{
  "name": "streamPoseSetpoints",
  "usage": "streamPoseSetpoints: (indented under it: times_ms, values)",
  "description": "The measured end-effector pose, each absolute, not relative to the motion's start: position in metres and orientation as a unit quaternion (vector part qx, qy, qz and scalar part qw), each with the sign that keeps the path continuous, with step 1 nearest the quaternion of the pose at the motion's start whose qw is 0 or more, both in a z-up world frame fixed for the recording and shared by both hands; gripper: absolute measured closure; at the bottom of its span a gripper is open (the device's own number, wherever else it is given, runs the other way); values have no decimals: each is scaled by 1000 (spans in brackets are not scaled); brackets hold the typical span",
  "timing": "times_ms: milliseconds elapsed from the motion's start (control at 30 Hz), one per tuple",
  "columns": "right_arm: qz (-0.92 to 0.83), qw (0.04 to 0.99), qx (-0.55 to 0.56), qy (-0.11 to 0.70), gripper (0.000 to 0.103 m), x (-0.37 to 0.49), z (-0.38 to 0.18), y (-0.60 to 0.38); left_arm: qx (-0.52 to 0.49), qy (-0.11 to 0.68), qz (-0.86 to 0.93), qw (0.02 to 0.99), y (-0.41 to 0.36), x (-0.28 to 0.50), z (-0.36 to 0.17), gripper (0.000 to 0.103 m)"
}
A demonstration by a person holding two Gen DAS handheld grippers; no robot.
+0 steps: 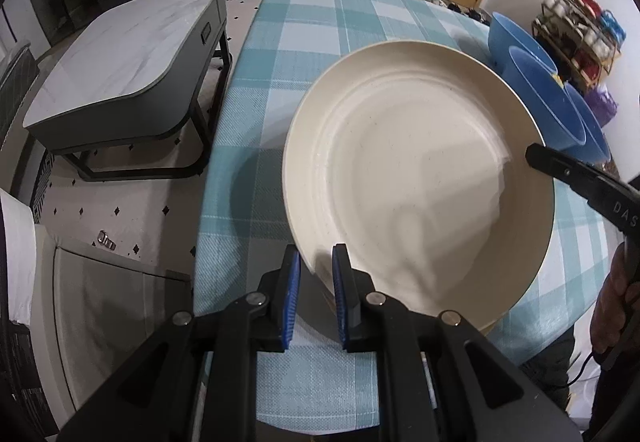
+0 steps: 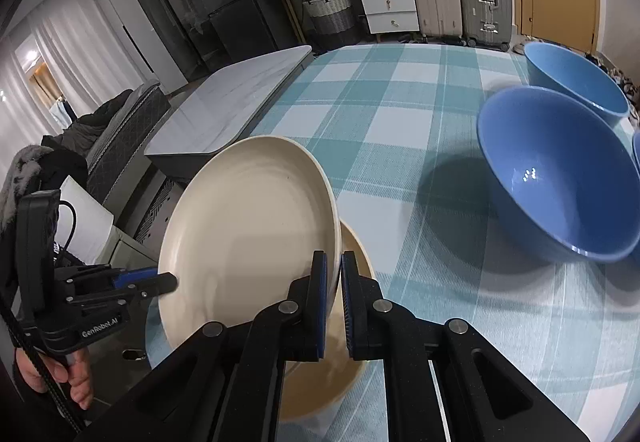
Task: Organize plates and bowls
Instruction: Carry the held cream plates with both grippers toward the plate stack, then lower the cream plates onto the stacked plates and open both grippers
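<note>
**Cream plate gripped at both rims above a second plate**

The round cream plate (image 1: 416,177) is shallow, matte and faintly speckled, with concentric ridges around its flat well. It is tilted, its face turned up toward both cameras; being round, it has no long axis. The left hand-held gripper (image 1: 316,282) is clamped narrowly on the plate's near rim, blue pads either side. The right hand-held gripper (image 2: 334,282) pinches the opposite rim just as tightly, its jaws almost together.

The plate sits over the near left corner of the counter (image 2: 400,113), which is covered in a teal and white checked cloth. In the right wrist view, a tan round plate (image 2: 352,330) lies flat on the cloth directly beneath it, partly hidden.

Toward the counter's right edge stand three blue round bowls, upright, close together: the nearest large bowl (image 2: 560,177), another bowl behind it (image 2: 576,77), and a third only glimpsed.
</note>
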State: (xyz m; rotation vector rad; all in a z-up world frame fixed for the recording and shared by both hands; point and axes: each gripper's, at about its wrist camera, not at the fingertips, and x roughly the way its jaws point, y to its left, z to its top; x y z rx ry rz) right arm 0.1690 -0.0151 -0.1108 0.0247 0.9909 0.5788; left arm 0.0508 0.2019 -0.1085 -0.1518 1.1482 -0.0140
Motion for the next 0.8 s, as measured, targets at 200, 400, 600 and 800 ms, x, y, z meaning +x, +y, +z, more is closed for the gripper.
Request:
streamPoseSetpoints:
  times_ms: [200,400,600,800]
  values:
    - [274,837,19,473,96,160,-115,-25,-53,550,-10,834,192,48,-112,87]
    - [274,834,20,480,95,152,-122,-30,-46,554,-12,831,191,46,-113,87]
    - [279,827,34,487,94,151,-125,-36,-25,556,-14,831,186,48,-114,87]
    - [275,826,36,490,94,148,-129,-39,12,572,-19,820,181,57,-118,84]
